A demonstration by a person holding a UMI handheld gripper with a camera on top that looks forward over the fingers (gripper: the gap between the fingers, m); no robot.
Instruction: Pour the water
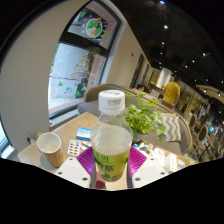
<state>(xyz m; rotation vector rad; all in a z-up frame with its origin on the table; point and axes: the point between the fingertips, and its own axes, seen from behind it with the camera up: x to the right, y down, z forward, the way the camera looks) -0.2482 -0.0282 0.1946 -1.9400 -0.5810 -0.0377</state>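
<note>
The bottle (112, 140) stood upright between the two fingers of the tongs (112, 160), its white screw cap (111, 100) still on and its clear body filled most of the way with a pale yellow-green liquid. The magenta pads (86, 158) lay close against its lower sides, one on each flank, and the tongs appeared clenched on it; whether its base rested on the worktop (62, 128) or hung just above it I could not tell, since the bottom of the bottle was hidden. To one side of the bottle, on the pale worktop, stood a brown paper cup (50, 148), open at the top and apart from the bottle. Between cup and bottle lay a small flat card-like thing (74, 149) with rows of dots on it, and a little farther back a small blue-and-white object (84, 132) that I could not make out. Beyond the bottle, on its other side, a leafy green plant (146, 116) spread over the worktop. Farther off were a large window (75, 72) with a round green sign above it, and some chairs (172, 93) deeper in the room under ceiling lights.
</note>
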